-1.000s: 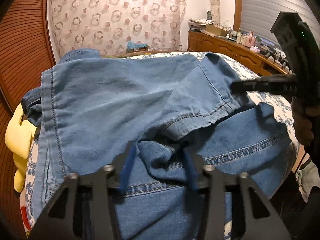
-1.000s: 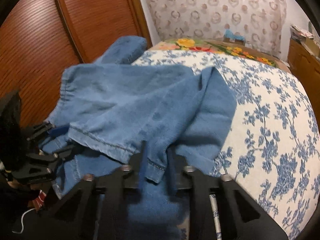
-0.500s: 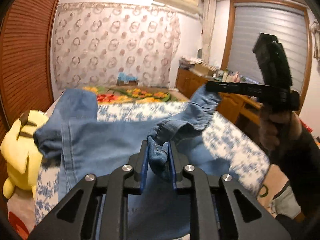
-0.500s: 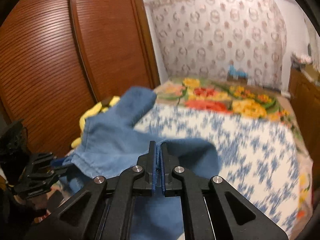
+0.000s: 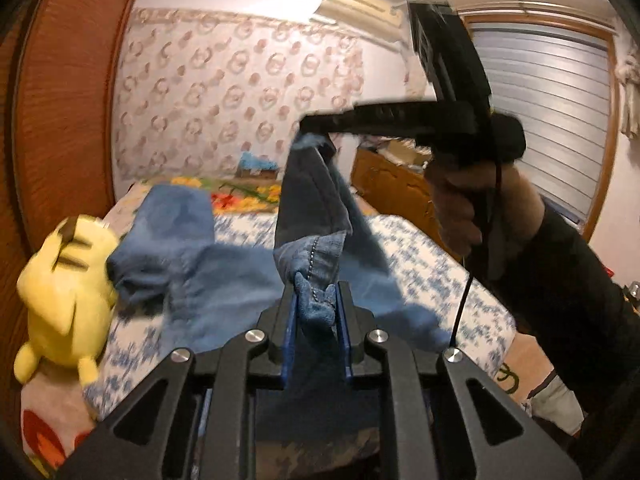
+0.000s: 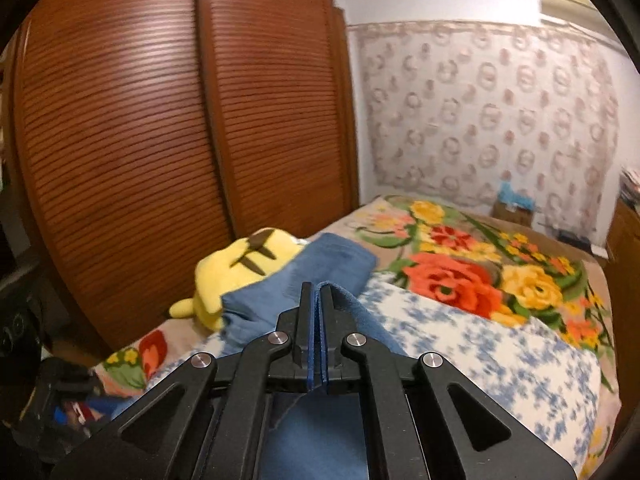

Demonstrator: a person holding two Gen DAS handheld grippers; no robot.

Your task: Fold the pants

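Note:
Blue denim pants (image 5: 200, 272) hang lifted over a bed, with part still lying on the bedspread. My left gripper (image 5: 316, 300) is shut on a bunched hem of the pants, which sits between its blue pads. In the left wrist view my right gripper (image 5: 310, 126) is raised higher at the centre, held by a hand in a dark sleeve, and pinches another edge of the denim (image 5: 316, 188) that drapes down from it. In the right wrist view the right gripper (image 6: 319, 292) has its jaws pressed together on a thin fold of the pants (image 6: 332, 260).
A yellow plush toy (image 5: 64, 280) lies at the bed's left edge, beside brown slatted wardrobe doors (image 6: 140, 140). The bed carries a blue-flowered sheet (image 6: 500, 352) and a bright floral blanket (image 6: 460, 276). A wooden dresser (image 5: 392, 176) stands to the right.
Both grippers shut on the denim and rose, lifting the pants off the bed. The right gripper climbed higher than the left. Both views tilted up toward the walls.

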